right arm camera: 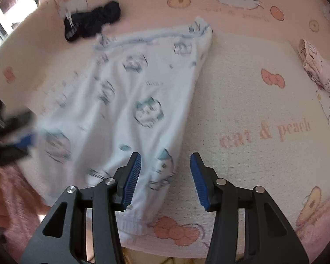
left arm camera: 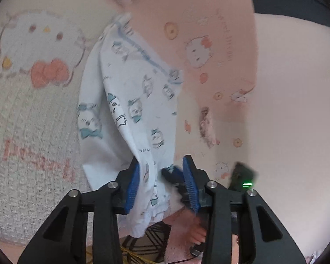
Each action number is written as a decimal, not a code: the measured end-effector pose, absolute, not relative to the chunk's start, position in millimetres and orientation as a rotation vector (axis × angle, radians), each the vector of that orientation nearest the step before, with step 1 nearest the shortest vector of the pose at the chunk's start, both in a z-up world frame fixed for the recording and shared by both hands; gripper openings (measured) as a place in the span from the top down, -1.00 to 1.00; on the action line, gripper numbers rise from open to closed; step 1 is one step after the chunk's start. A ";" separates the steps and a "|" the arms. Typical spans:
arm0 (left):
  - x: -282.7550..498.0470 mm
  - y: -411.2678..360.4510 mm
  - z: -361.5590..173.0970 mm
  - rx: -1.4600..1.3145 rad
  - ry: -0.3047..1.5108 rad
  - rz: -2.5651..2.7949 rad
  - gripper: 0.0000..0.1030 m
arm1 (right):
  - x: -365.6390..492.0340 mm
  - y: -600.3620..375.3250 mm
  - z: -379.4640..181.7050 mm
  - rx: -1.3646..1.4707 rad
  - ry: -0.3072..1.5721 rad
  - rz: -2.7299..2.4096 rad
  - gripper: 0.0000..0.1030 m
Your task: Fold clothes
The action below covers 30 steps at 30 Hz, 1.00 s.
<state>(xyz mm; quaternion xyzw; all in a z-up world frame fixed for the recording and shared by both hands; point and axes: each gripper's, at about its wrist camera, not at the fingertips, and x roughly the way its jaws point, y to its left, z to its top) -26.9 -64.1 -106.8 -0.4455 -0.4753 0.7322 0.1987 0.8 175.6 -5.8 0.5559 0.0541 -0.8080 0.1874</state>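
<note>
Left wrist: trousers (printed) between tool pads

My right gripper hangs over the bed cover, jaws apart, nothing pressed between the pads. The white printed pants lie ahead and to the left; one leg hem passes under my left finger. A dark garment lies far ahead, left. A pink folded piece lies ahead, right. My left gripper is blurred at the left edge, at the pants.

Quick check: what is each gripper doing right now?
Left gripper: white printed pants bunched between its pads; grip unclear.
Right gripper: open, over the pants' cuff, holding nothing.
</note>
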 end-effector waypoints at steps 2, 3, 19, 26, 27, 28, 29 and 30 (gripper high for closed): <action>-25.6 -66.6 -102.3 -1.210 -1.328 2.074 0.51 | -6.6 170.0 -9.8 1.610 0.198 -2.271 0.04; -25.9 -65.1 -102.9 -1.236 -1.306 2.106 0.58 | -9.2 168.0 -11.0 1.627 0.214 -2.270 0.04; -17.0 -70.9 -124.7 -1.847 -0.808 2.484 0.93 | -2.2 184.8 16.8 1.603 0.054 -2.318 0.00; -23.1 -33.5 -83.4 -1.567 -0.550 2.539 0.80 | -13.6 185.0 2.5 1.593 0.081 -2.301 -0.02; -26.6 -17.8 -86.7 -1.569 -0.465 2.511 0.63 | -12.2 179.6 -1.1 1.606 0.089 -2.271 -0.02; -30.2 -3.5 -94.3 -1.602 -0.365 2.495 0.37 | -10.4 174.5 -4.6 1.620 0.111 -2.245 -0.03; -32.4 8.0 -102.7 -1.649 -0.266 2.480 0.33 | -7.6 169.8 -8.0 1.635 0.173 -2.233 -0.03; -31.6 13.4 -112.7 -1.727 -0.168 2.469 0.33 | -4.5 167.6 -10.2 1.651 0.224 -2.221 -0.03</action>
